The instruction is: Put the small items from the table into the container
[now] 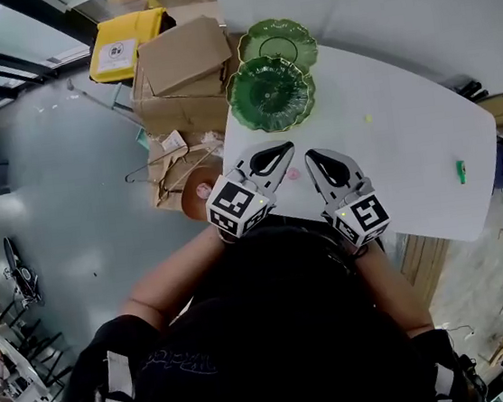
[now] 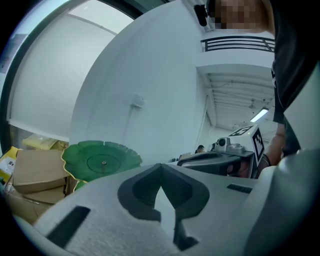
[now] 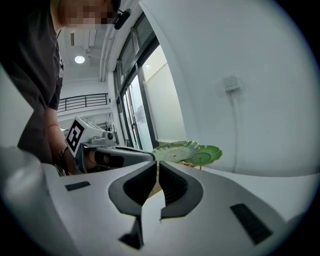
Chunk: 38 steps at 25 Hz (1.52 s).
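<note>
So the left gripper has its jaws pressed together with nothing in them, and the right gripper is the same deal: closed up tight and empty. Both sit side by side over the near edge of the white table, pointing away from the person, tips close but not touching. There's a tiny pink bit on the tabletop right between the two grippers, just beside both. From the right gripper, a small yellow speck lies at about 1 o'clock, well apart, and a little green piece lies out at 3 o'clock near the far right edge of the table. At 12 o'clock from the left gripper is a dark green leaf-shaped dish, with a paler green dish just behind it and partly tucked under its rim; can't tell if anything is in either one. Off the table at 10 o'clock there's a pile of cardboard boxes, a yellow bag beyond them, and some wire hangers on the grey floor.
</note>
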Tool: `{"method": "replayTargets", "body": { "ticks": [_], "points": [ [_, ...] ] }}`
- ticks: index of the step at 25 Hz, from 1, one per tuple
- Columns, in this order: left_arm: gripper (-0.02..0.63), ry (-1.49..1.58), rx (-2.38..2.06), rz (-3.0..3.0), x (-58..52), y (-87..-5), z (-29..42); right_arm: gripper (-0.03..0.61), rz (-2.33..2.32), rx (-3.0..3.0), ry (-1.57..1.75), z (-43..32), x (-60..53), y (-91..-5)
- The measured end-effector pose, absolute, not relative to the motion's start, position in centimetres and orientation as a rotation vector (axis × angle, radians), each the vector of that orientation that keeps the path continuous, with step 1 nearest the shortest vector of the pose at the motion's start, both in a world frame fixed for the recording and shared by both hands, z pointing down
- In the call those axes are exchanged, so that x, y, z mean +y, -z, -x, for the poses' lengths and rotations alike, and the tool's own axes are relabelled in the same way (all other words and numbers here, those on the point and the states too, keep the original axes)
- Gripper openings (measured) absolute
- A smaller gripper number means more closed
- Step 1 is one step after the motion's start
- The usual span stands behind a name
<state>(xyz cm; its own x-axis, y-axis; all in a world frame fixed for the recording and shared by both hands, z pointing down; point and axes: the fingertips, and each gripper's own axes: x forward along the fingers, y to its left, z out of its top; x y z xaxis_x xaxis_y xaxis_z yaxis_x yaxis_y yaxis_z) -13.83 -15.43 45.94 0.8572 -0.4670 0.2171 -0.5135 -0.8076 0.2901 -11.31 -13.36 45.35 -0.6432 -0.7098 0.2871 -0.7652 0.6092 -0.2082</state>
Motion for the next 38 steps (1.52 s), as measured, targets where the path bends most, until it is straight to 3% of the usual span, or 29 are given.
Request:
{"method": "replayTargets", "body": {
  "ticks": [9, 12, 18, 29, 38],
  "points": [
    [0.005, -0.488, -0.62, -2.649, -13.4, -58.3, 13.2, 0.021, -1.02, -2.504, -0.59, 11.3, -11.4, -58.2],
    [0.005, -0.561, -0.59, -2.61, -12.2, -61.6, 13.3, 0.076, -0.957, -2.471, -0.613, 11.6, -10.0, -61.1],
    [0.005, -0.645, -0.62, -2.513, -11.5, -66.2, 14.1, 0.107, -0.88, -2.378, -0.6, 12.3, -8.6, -65.6],
    [0.005, -0.634, -0.655, -2.501, -11.9, -66.0, 15.0, 0.123, -0.833, -2.234, -0.486, 12.9, -8.3, -69.6],
    [0.005, -0.611, -0.672, -2.523, -11.9, -64.9, 16.2, 0.097, -0.831, -2.23, -0.485, 12.9, -7.7, -69.9]
  ]
}}
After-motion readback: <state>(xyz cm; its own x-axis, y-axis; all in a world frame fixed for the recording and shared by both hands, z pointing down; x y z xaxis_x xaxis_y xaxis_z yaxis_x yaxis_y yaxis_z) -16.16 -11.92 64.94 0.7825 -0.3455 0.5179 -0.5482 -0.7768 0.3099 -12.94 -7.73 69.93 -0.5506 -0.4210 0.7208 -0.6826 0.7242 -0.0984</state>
